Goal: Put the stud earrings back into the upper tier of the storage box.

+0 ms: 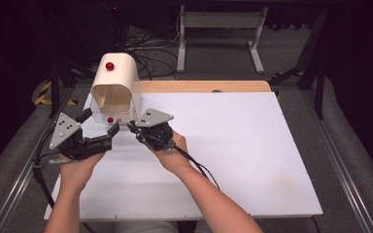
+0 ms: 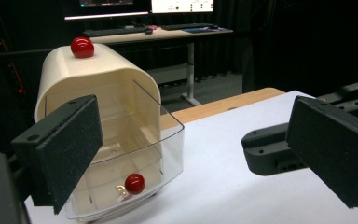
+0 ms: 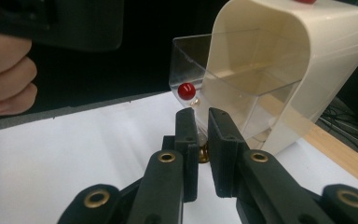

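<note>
My right claw (image 1: 132, 127) sits left of the middle in the high view, its tip at the lower right corner of the cream box (image 1: 121, 73), which stands in the upper left on the white table (image 1: 233, 155). The jaws are drawn together. In the right gripper view they (image 3: 203, 126) rise from the bottom centre to the lower edge of the clear flap (image 3: 223, 70). I cannot tell whether they pinch that thin edge or merely rest against it. I came in low and from the side because the flap's lower rim is the one part that gives me purchase on the front of the box. The flap's own red knob (image 3: 186, 90) is just above and left of my tips, not between them. My left claw (image 1: 99, 122) waits with its jaws wide apart at the box's lower left. In the left gripper view its pads (image 2: 70, 149) frame the box mouth, with the knob (image 2: 134, 183) low in the frame. I judge I keep it there to steady the box or take the knob once the flap moves. A second red knob (image 1: 109, 65) on top is untouched.
</note>
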### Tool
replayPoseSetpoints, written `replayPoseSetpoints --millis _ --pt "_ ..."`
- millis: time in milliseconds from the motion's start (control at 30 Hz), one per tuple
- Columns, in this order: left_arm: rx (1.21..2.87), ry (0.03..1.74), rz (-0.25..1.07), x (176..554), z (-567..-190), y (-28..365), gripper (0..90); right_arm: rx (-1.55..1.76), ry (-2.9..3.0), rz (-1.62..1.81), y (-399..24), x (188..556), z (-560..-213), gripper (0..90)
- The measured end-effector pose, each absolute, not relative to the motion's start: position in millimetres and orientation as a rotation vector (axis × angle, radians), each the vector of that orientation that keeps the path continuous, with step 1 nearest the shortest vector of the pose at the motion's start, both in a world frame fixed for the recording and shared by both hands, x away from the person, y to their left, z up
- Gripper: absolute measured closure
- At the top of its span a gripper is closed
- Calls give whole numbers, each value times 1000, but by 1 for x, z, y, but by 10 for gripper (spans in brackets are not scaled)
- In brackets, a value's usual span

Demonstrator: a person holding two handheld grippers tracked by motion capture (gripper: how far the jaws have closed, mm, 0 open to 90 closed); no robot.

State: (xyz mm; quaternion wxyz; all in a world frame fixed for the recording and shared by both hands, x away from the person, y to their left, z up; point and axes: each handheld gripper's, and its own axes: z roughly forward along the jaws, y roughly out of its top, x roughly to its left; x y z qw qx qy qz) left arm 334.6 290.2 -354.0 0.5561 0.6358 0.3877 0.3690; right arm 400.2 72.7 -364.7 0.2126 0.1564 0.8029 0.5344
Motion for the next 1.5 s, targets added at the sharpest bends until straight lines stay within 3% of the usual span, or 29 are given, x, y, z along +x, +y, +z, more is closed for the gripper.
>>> replayPoseSetpoints --millis 1500 --pt "1498 924 874 335 -355 294 50 525 2177 1537 103 442 -346 834"
